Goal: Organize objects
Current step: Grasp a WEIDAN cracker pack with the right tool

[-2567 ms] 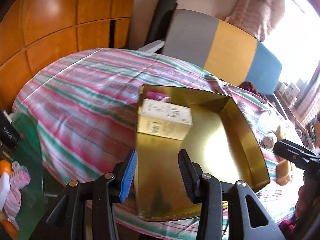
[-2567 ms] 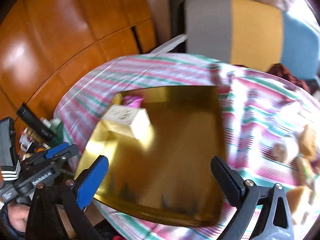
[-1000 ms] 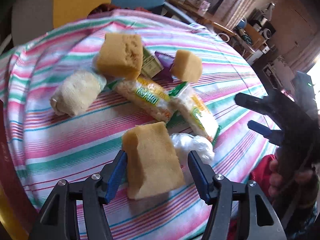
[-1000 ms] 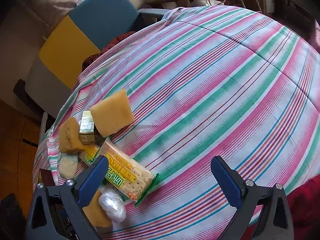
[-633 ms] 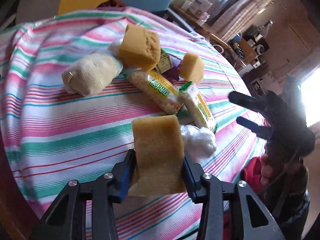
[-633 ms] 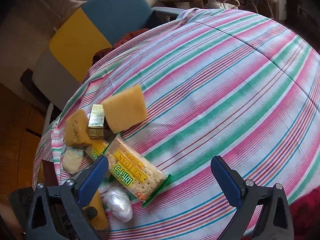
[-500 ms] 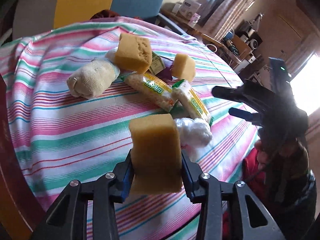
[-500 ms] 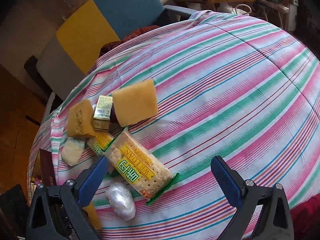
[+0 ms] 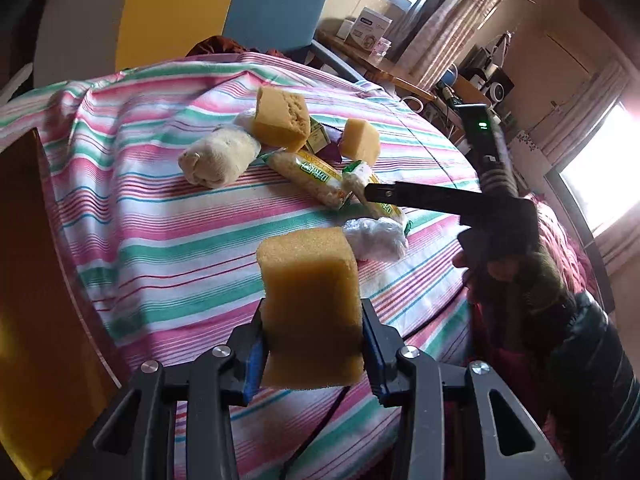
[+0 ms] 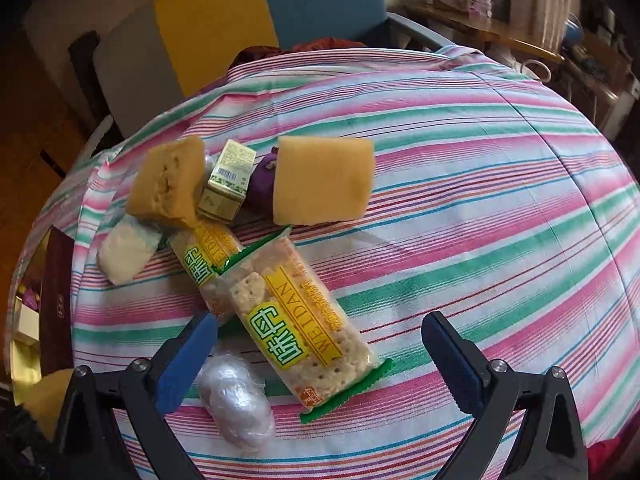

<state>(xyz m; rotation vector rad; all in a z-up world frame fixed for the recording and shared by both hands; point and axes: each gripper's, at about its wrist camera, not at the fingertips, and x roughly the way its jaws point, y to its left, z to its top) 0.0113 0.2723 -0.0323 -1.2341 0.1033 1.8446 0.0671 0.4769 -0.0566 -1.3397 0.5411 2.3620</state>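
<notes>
My left gripper [image 9: 312, 344] is shut on a yellow sponge block [image 9: 310, 304] and holds it above the striped tablecloth [image 9: 160, 224]. The gold tray [image 9: 36, 320] is at the left edge. My right gripper [image 10: 320, 348] is open and hovers over a cracker packet [image 10: 304, 324]; a second cracker packet [image 10: 204, 256] lies beside it. Two more sponges [image 10: 322, 180] [image 10: 168, 182], a small green box [image 10: 226, 180], a cream roll [image 10: 126, 250] and a plastic-wrapped ball [image 10: 236, 400] lie around them. The right gripper's finger [image 9: 420, 196] also shows in the left wrist view.
A purple item [image 10: 262, 184] lies between the box and the sponge. A grey, yellow and blue chair [image 10: 224, 16] stands behind the table. A cluttered wooden shelf [image 9: 384, 64] and curtains are at the back right. The table edge drops off near me.
My left gripper swung from the gold tray to the pile, closed on the near sponge and lifted it. My right gripper moved closer over the cracker packets.
</notes>
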